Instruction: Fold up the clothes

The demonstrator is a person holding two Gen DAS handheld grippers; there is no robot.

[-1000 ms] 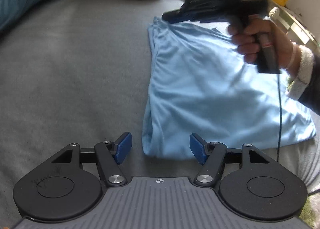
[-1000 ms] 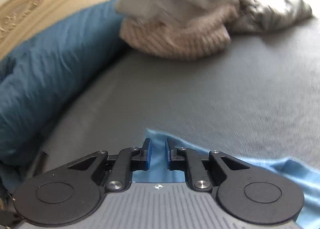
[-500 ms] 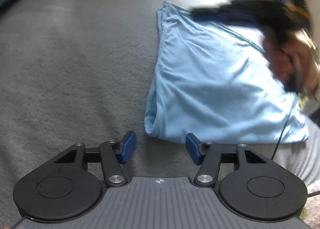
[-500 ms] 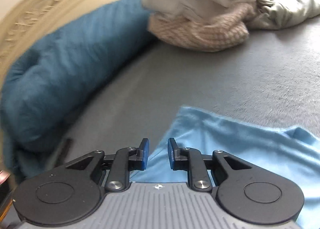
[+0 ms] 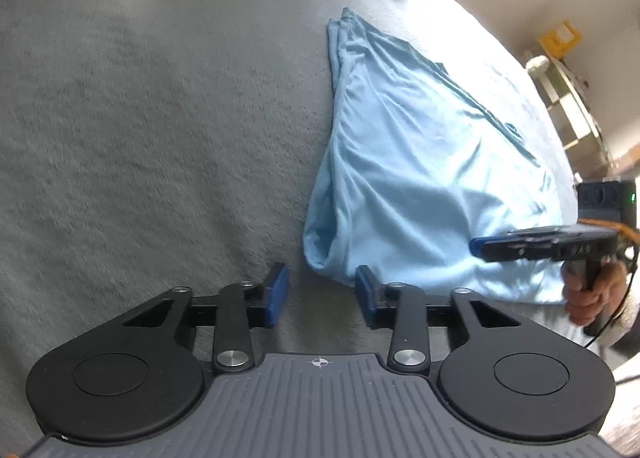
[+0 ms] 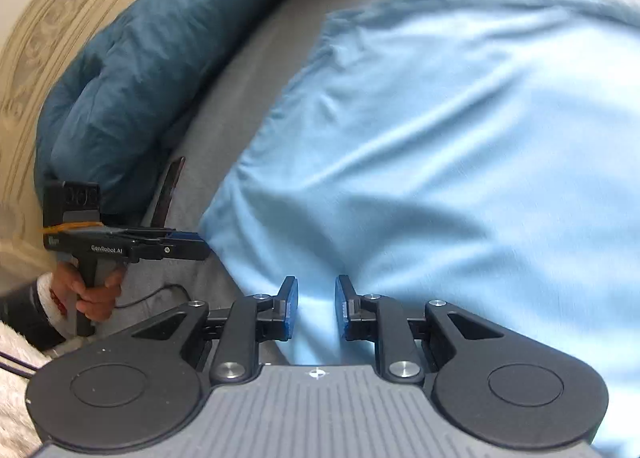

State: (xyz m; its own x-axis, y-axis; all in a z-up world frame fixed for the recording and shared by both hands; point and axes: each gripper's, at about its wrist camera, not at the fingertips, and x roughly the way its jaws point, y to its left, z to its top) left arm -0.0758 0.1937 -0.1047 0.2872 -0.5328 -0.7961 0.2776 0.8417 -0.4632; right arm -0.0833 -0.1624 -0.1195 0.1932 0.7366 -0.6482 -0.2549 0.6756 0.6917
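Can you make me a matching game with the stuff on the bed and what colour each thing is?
Things:
1. shirt
2. blanket
3. pillow
4. gripper pads

Colours:
A. grey
B. dark teal
C. bright blue
D. light blue

Pairs: 1-D, 2-A, 3-B, 4-C

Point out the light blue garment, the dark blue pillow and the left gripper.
light blue garment [image 5: 420, 178], left wrist view, middle of the cloth.
dark blue pillow [image 6: 160, 58], right wrist view, its upper face.
left gripper [image 5: 322, 298], left wrist view, gap between open fingers.
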